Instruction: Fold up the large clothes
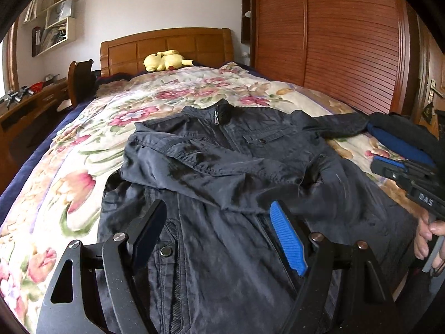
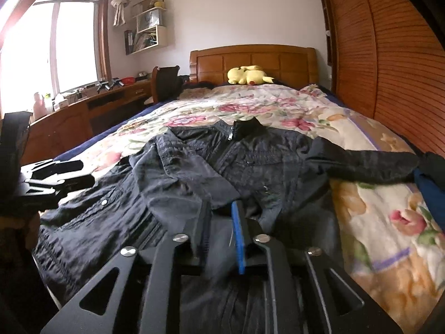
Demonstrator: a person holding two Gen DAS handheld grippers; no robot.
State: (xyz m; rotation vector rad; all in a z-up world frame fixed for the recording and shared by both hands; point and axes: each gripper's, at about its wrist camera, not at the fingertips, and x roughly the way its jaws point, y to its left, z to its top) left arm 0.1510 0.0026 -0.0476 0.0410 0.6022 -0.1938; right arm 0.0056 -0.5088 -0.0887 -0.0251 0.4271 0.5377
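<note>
Jacket (image 1: 222,167) spread on floral quilt (image 1: 69,172) mid-frame, one sleeve folded across chest, left gripper (image 1: 219,222) jaws wide above it, right gripper (image 2: 221,217) jaws narrow, nothing gripped

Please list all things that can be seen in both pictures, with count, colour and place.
dark zip-up fabric jacket: one, navy-black, spread on the bed, one sleeve folded across its chest, the other stretched toward the wardrobe.
floral quilt: one, cream with pink flowers, covering the bed.
yellow plush toy: one, at the wooden headboard.
blue and black folded clothes: a pile, bed edge by the wardrobe.
slatted wooden wardrobe: one, reddish brown.
wooden desk: one, under the window.
wall shelf: one, white.
left tool: black, blue pad, open.
right tool: black, blue pad, narrow gap, empty.
</note>
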